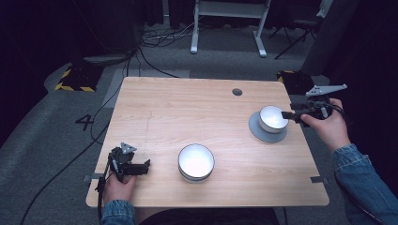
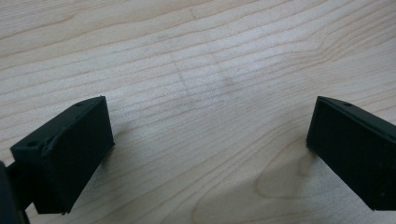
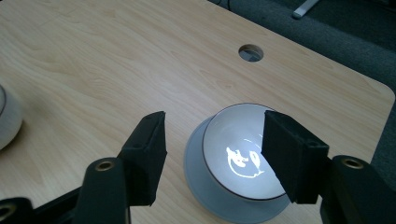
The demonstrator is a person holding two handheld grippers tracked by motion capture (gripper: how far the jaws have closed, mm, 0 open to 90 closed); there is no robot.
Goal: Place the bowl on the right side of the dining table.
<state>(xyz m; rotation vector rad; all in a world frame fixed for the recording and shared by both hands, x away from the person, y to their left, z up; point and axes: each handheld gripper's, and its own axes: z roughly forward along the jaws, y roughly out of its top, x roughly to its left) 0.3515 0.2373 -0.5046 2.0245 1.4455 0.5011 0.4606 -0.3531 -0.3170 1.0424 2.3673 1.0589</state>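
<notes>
From high up, the small bowl [image 1: 273,117] sits on a grey saucer [image 1: 267,132] at the right side of the desk [image 1: 187,108]. The right claw [image 1: 287,114] is just beside its right rim, holding nothing. The left claw [image 1: 146,165] waits near the left edge, left of a bigger bowl [image 1: 196,161].

The left claw's own view shows it spread wide over bare wood.

In the right claw's view, it [image 3: 212,140] is spread (nothing pinched), with the small bowl [image 3: 233,154] lying just past it.
</notes>
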